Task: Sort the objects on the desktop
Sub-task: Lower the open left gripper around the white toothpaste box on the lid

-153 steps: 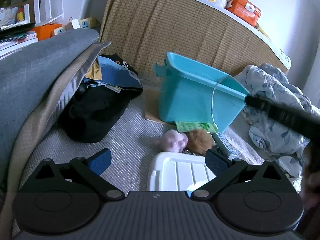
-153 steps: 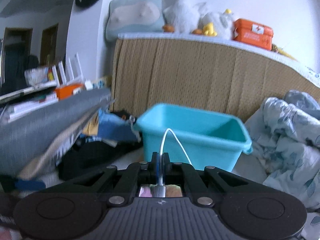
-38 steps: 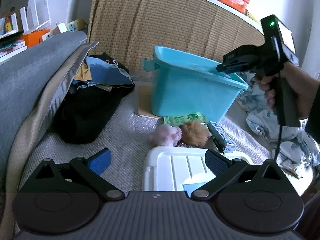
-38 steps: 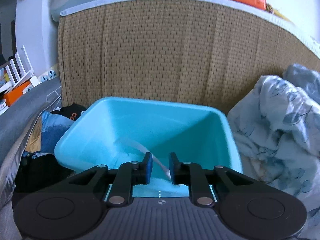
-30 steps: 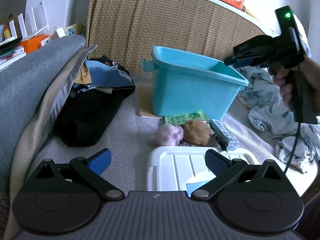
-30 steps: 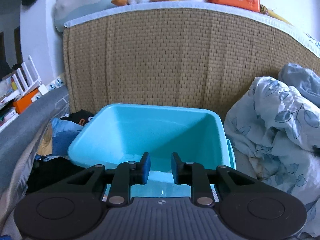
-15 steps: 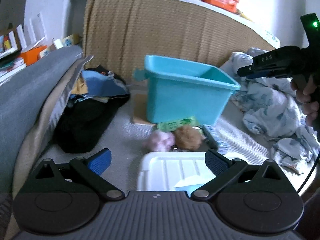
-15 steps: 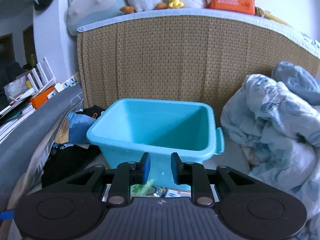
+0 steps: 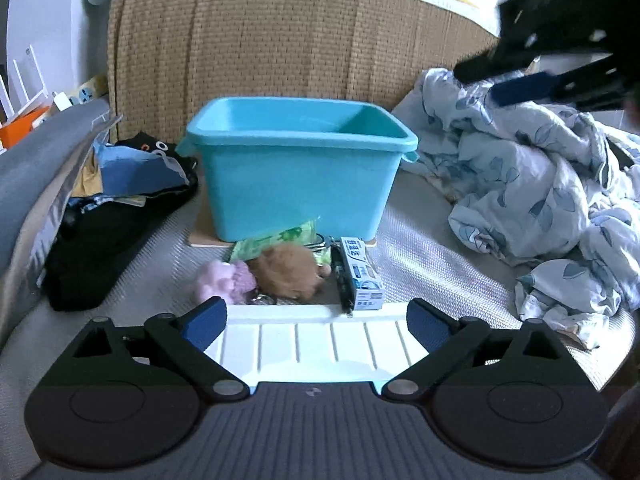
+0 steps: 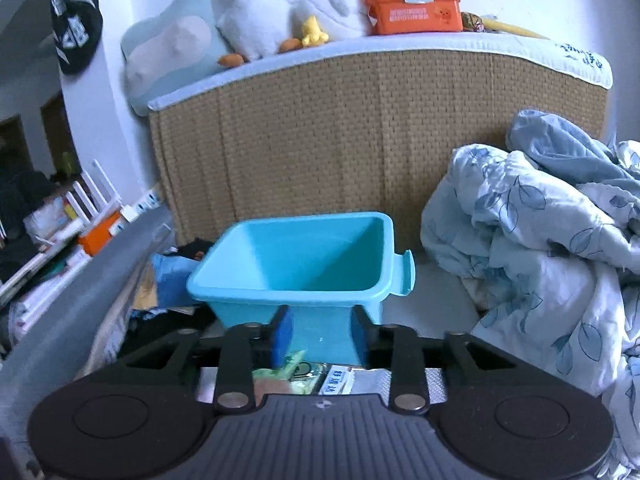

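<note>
Teal rectangular plastic bin (image 9: 298, 168) at 12 o'clock. Pink plush (image 9: 226, 282), brown plush (image 9: 290, 272), green packet (image 9: 280, 238), white-blue carton (image 9: 362, 274) crowd its front. Left gripper (image 9: 316, 322) spread over white slatted lid (image 9: 316, 344); right gripper (image 10: 320, 332) spread, empty. Leaf-print quilt (image 9: 540, 200) at 3.

Your right gripper (image 9: 520, 80) blurs at the frame's corner, and the white lid (image 9: 316, 344) hides behind your left gripper (image 9: 316, 320).

I can read only a white cross sign on the orange first-aid box (image 10: 414, 8) atop the wicker headboard (image 10: 360, 140); its other print is illegible.
</note>
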Available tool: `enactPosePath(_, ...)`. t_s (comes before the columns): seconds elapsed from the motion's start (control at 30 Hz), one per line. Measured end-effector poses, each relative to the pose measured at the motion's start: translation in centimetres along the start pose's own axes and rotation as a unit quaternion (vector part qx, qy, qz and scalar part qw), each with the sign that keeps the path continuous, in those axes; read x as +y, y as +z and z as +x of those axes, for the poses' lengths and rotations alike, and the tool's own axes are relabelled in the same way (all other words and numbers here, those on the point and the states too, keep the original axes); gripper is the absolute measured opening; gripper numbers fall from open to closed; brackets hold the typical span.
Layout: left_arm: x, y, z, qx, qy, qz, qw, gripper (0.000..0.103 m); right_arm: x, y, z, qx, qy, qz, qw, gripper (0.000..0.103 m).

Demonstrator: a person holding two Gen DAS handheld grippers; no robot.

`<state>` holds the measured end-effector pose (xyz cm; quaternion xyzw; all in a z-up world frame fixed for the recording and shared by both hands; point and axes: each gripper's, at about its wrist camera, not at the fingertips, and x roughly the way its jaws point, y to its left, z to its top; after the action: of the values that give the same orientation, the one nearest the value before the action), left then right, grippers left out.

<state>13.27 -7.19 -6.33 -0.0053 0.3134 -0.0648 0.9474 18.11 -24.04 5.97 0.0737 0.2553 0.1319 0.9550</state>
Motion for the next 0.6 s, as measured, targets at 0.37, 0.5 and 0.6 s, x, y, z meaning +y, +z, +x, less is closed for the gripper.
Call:
enactPosePath(0.37, -2.2, 2.4, 4.8, 0.063, -0.017, 0.023, 0.9976, 0.080, -2.4, 0.0, -0.8, 0.030, 0.033, 0.017, 0.999, 0.041)
enactPosePath(0.5, -2.6, 3.4, 6.5, 0.078, -0.023, 0.002, 0.9967, 0.079, -3.2, -0.2, -0.8, 0.034, 0.033, 0.016, 0.999, 0.041)
enactPosePath(0.6, -2.8, 4.1, 7.5, 0.093, -0.032, -0.011, 0.9951, 0.067, -4.3, -0.3, -0.7, 0.044, 0.049, 0.035, 0.997, 0.041)
